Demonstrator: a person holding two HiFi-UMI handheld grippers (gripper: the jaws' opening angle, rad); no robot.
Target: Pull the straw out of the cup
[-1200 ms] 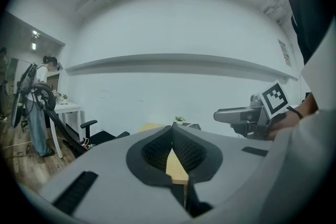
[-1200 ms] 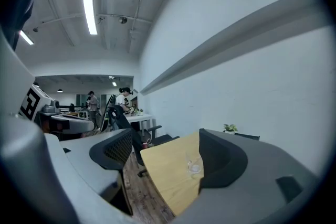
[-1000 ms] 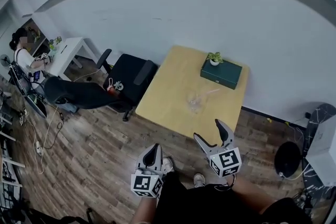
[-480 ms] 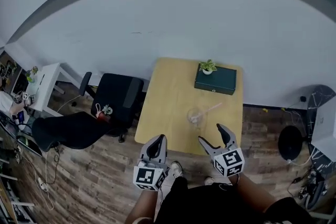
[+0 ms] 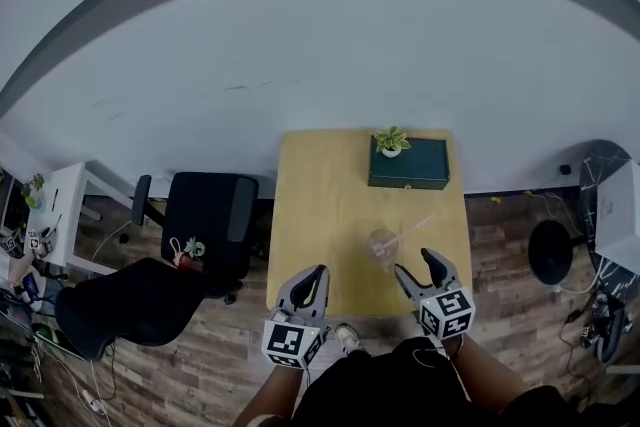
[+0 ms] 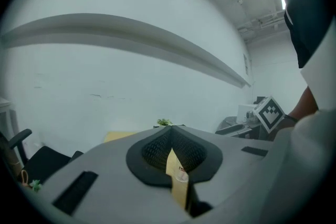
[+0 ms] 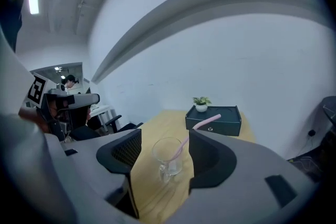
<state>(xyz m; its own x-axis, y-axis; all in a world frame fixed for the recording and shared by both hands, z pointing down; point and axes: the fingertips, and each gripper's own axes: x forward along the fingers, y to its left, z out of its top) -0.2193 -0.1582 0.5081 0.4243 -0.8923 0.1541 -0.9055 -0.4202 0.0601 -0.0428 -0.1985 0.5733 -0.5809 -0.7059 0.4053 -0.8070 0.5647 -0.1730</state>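
A clear glass cup [image 5: 381,243] stands near the front right of the wooden table [image 5: 320,205]. A pink straw [image 5: 415,224] leans out of it to the right. My right gripper [image 5: 417,267] hovers at the table's front edge, just short and right of the cup. Its jaws are closing, with nothing pressed between them. In the right gripper view the cup [image 7: 169,157] and straw [image 7: 202,123] show beyond the right gripper [image 7: 164,136], in line with its gap. My left gripper [image 5: 308,281] is at the front edge further left, and in its own view the left gripper [image 6: 170,136] is shut with nothing held.
A dark green box [image 5: 408,163] with a small potted plant [image 5: 391,141] sits at the table's back, against the white wall. A black office chair [image 5: 205,225] stands left of the table. A black round base [image 5: 548,251] is on the floor to the right.
The view has swung so the table sits square ahead. Both grippers have come up to its front edge, and the right jaws stand narrower than before.
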